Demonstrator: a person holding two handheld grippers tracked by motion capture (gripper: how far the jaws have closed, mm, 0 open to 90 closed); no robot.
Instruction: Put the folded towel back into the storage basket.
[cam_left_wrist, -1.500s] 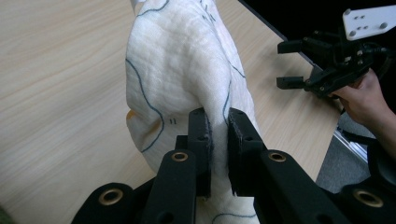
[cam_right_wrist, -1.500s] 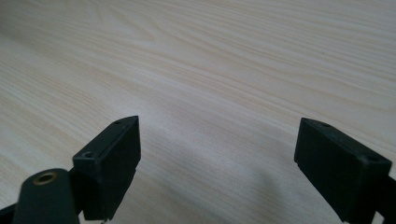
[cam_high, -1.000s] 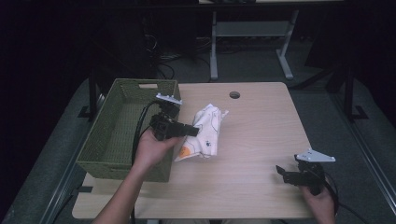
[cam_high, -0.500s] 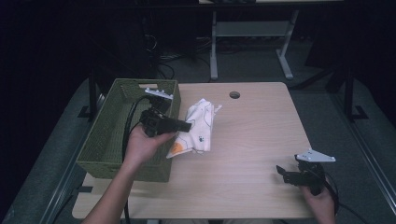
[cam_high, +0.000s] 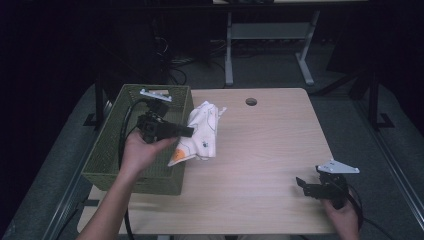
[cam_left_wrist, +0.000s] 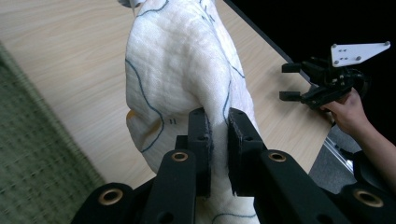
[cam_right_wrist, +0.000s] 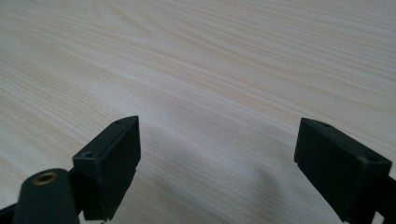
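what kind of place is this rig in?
Probably a lab or workshop data-collection station: a bare wooden table under dark surroundings, cables on the floor behind, a metal stand, and handheld grippers with tracking plates.

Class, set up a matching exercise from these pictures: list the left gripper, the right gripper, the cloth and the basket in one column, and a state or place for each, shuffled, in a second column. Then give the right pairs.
Column one:
1. left gripper
2. right gripper
3. white cloth
4. green basket

Column two:
A. stands on the table's left side
B. jaws wide apart, low over bare wood
C. jaws closed on a fold of fabric
D. lifted, hanging beside the basket's right wall

Pairs: 1-C, 2-B, 3-D, 4-A
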